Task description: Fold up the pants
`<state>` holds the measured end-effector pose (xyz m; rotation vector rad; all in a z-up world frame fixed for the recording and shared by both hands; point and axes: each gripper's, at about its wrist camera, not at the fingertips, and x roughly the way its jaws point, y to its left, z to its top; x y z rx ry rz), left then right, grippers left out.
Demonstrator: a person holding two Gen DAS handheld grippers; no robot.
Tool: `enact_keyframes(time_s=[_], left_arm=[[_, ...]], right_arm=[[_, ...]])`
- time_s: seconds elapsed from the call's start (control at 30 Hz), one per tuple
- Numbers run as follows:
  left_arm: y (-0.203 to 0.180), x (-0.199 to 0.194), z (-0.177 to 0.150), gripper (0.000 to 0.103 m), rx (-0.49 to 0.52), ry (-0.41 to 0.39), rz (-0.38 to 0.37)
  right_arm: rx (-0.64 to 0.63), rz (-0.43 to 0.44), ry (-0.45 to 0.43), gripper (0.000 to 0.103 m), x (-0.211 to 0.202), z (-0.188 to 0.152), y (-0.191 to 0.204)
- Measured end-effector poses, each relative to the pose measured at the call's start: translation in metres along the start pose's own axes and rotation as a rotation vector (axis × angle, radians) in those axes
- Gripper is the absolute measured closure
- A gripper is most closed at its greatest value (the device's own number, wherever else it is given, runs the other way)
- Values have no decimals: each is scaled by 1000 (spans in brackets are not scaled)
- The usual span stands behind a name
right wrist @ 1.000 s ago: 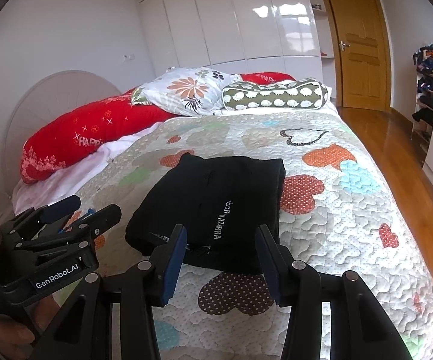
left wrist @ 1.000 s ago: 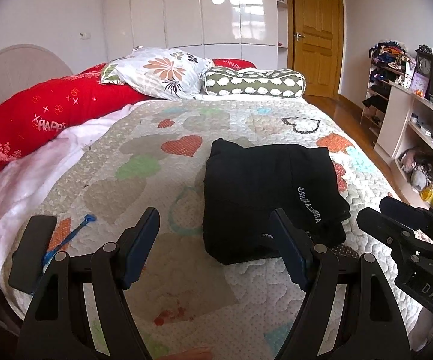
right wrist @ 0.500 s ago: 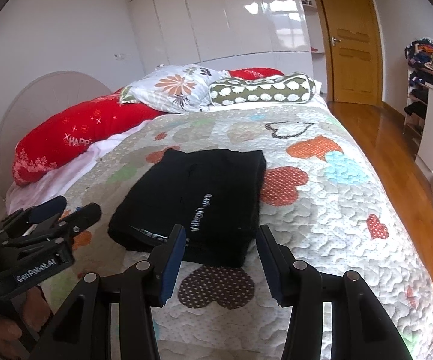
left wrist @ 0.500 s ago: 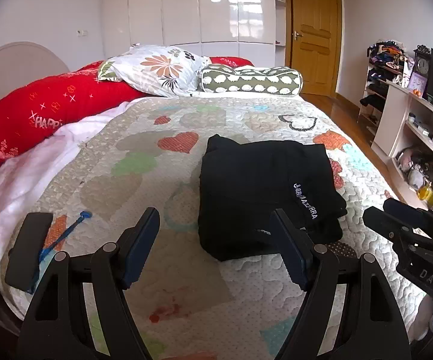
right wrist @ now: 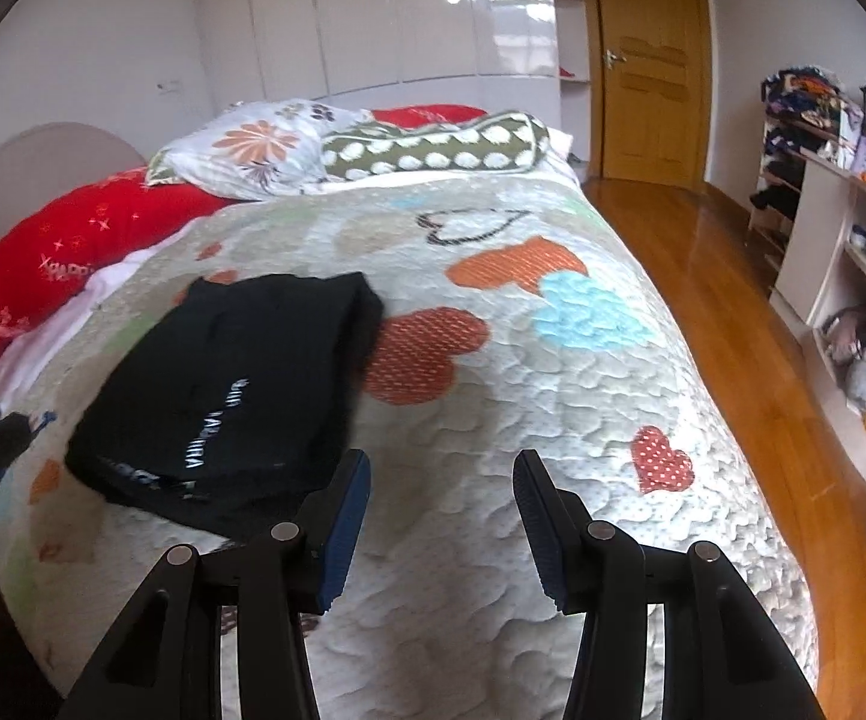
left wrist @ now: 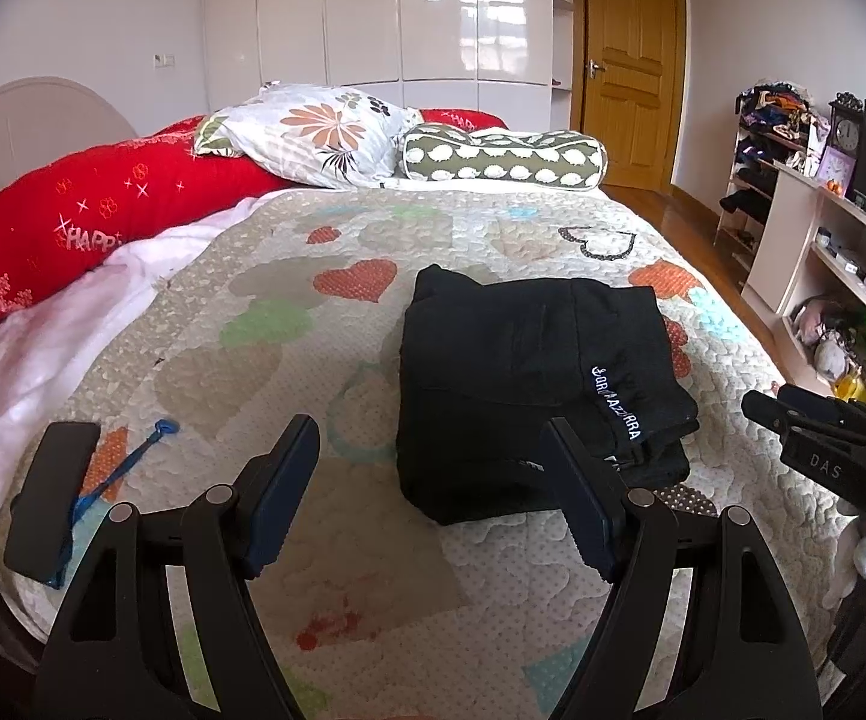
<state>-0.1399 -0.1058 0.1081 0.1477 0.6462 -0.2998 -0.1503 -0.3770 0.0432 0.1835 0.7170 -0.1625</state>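
The bed [left wrist: 240,372] is wearing a quilted bedspread [right wrist: 553,420] patterned with hearts. Folded black pants [left wrist: 529,384] are lying on it near the foot. A red bolster [left wrist: 72,222], a floral pillow [left wrist: 318,138] and a green dotted bolster [left wrist: 505,159] are sitting at the head. A blue tool [left wrist: 126,462] and a black phone-like slab [left wrist: 51,498] are resting by the near left corner.

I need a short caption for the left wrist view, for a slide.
Folded black pants lie on the heart-patterned quilt, with the open left tool above the quilt, holding nothing.
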Motion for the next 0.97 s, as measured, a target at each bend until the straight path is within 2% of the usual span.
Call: enact_keyframes(time_s=[0.27, 0.33, 0.43, 0.57, 0.8, 0.97], left_arm=[[-1, 9, -1, 26, -8, 19, -5], [-1, 11, -1, 26, -5, 22, -4], [-1, 13, -2, 26, -8, 24, -2], [-1, 14, -3, 26, -11, 28, -2], [1, 15, -3, 26, -4, 19, 6], [1, 15, -4, 26, -5, 18, 3]], right_arm=[[-7, 34, -6, 55, -2, -2, 9], [-21, 39, -19, 55, -7, 0, 17], [-30, 100, -53, 55, -22, 3, 33], [-101, 118, -86, 55, -36, 8, 61], [-150, 154, -85, 55, -36, 5, 91], [-152, 164, -78, 55, -35, 2, 95]])
